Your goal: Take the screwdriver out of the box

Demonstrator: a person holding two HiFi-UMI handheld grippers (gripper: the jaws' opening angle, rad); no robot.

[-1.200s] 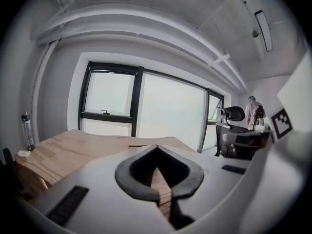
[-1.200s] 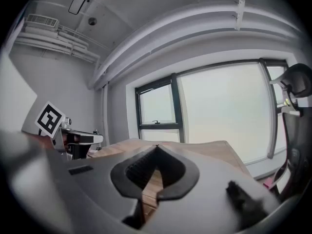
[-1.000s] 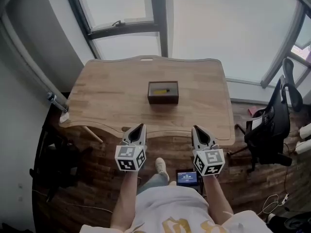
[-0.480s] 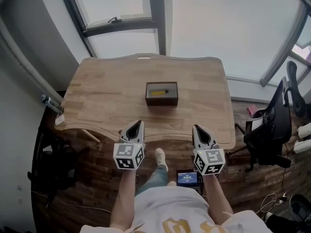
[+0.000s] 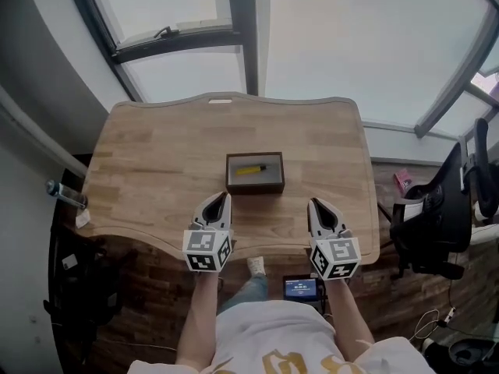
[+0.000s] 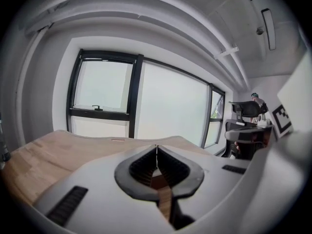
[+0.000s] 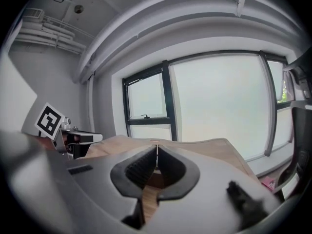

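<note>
A small dark brown box (image 5: 255, 173) stands open-topped in the middle of the wooden table (image 5: 156, 162). Inside it lies a yellow screwdriver (image 5: 250, 170) with a dark tip at its right end. My left gripper (image 5: 225, 197) is shut and empty, hovering over the table's near edge, below and left of the box. My right gripper (image 5: 313, 204) is shut and empty too, below and right of the box. In the left gripper view the jaw tips (image 6: 156, 146) meet; in the right gripper view the jaw tips (image 7: 157, 145) meet as well. The box is barely seen between the jaws in either gripper view.
Large windows (image 5: 327, 37) run behind the table's far edge. A black office chair (image 5: 437, 216) stands at the right. A small device with a lit screen (image 5: 300, 288) sits by the person's waist. A dark bottle (image 5: 64, 194) juts out at the table's left.
Both grippers moved forward from in front of the table to above its near edge, closer to the box. Both stayed shut.
</note>
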